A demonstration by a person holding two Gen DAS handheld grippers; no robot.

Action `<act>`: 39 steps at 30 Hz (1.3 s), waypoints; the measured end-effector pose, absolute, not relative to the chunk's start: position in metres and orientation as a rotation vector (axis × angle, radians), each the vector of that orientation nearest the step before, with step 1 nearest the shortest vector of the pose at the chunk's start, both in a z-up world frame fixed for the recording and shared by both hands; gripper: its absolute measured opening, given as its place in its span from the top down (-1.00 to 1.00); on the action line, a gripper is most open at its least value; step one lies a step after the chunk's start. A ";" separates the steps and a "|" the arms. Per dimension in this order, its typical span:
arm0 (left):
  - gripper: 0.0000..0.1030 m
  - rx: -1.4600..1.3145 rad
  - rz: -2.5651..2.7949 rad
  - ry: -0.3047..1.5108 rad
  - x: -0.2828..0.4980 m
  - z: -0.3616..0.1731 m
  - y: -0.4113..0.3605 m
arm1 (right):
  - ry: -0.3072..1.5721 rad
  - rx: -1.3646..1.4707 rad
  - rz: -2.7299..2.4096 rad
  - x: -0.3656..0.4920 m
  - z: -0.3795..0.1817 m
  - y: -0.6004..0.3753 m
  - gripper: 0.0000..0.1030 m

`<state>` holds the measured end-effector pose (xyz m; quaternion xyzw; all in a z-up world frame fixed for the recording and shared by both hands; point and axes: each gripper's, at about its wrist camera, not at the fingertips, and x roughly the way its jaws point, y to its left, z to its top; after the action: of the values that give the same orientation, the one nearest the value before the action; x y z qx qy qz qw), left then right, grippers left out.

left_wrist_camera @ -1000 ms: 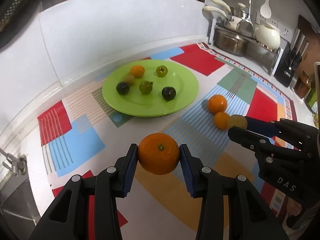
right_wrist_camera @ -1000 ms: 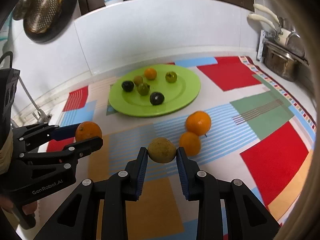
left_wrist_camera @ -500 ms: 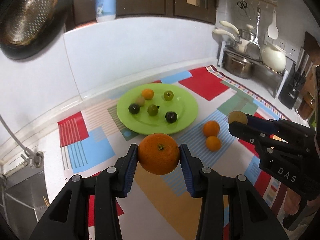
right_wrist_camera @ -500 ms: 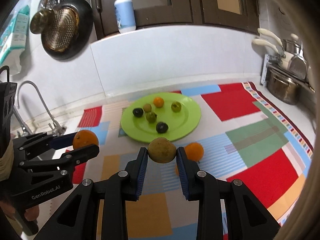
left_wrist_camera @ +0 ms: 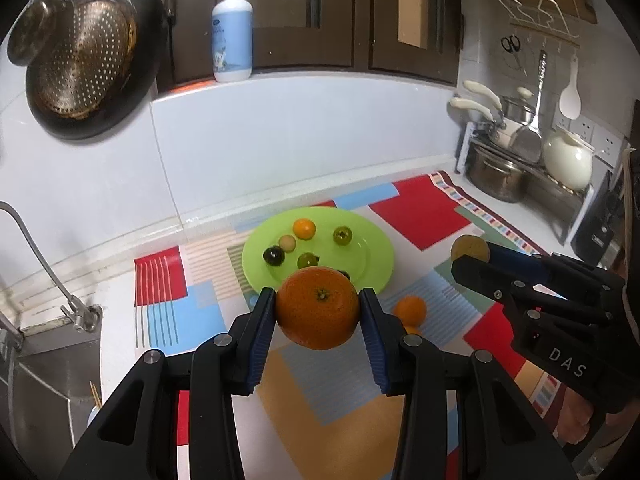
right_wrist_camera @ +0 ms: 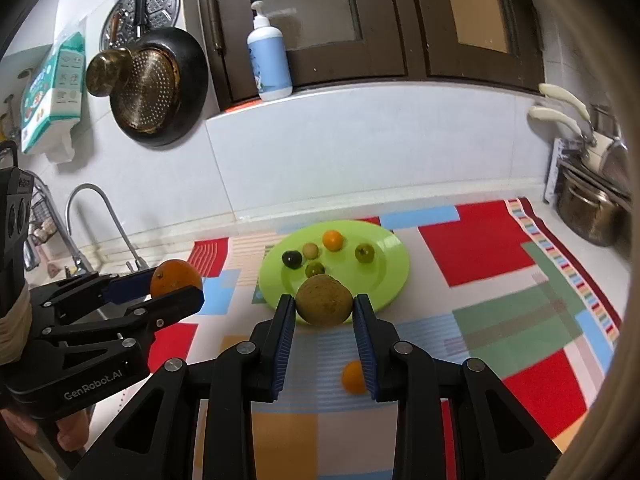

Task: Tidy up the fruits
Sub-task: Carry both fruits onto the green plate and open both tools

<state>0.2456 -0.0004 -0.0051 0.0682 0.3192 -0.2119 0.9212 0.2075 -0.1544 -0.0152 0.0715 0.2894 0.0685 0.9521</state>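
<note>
Item: green plate [left_wrist_camera: 374,276] on a patchwork mat [left_wrist_camera: 420,216], taken as landmark; it carried a small orange fruit [left_wrist_camera: 304,228], a pale one, two green ones and a dark one [left_wrist_camera: 273,256] in its rear half, the near half mostly bare. Left gripper [left_wrist_camera: 318,314] was clamped on a large orange [left_wrist_camera: 318,308], held in the air on the near side of the plate. Right gripper [right_wrist_camera: 325,310] was closed on a dull yellow-brown fruit [right_wrist_camera: 324,299], likewise aloft before the plate's near rim. Loose orange fruit [right_wrist_camera: 353,377] lay on the mat, short of the plate. Judged step: carrying both fruits to the plate. Handling note: lower each over bare green, well apart from the small fruits, and part the jaws only once it rests, since round fruit would roll
</note>
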 end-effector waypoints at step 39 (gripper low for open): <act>0.19 0.077 -0.268 0.745 0.379 -0.022 -0.057 | 0.634 0.050 0.302 0.366 -0.013 -0.200 0.40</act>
<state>0.3795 -0.0567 -0.0216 0.0377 0.3628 -0.1305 0.9219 0.3659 -0.1999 -0.0127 0.0243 0.3107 0.1478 0.9386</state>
